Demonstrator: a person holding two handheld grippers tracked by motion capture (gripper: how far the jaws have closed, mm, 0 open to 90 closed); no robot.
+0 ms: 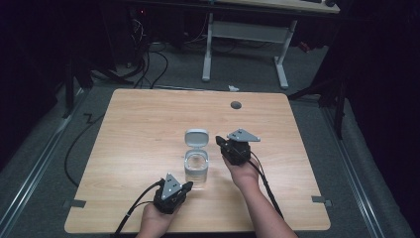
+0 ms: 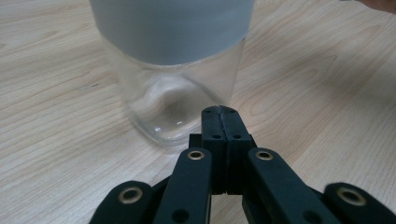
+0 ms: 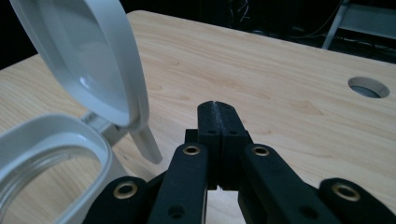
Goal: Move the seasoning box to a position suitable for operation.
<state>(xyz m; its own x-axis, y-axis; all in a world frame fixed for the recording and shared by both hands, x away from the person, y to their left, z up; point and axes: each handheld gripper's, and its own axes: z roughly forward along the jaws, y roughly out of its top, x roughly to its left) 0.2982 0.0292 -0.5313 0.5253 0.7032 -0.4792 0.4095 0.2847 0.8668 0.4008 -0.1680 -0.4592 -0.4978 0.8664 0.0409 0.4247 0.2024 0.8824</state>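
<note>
A clear glass jar [image 1: 196,167] with a grey collar stands upright at the middle of the wooden table [image 1: 138,124]. Its grey hinged lid [image 1: 196,137] is flipped up at the far side. My left gripper [image 1: 186,187] sits at the jar's near side, jaws shut and empty, their tip just short of the glass base [image 2: 173,112]. My right gripper [image 1: 219,141] hovers to the right of the open lid [image 3: 81,60], jaws pressed together with nothing between them, beside the jar's rim [image 3: 56,135].
A round cable hole [image 1: 236,105] is in the table's far right part. Cables trail from both grippers off the near edge. Behind the table stands a white desk frame [image 1: 247,39] on a dark floor with loose cables.
</note>
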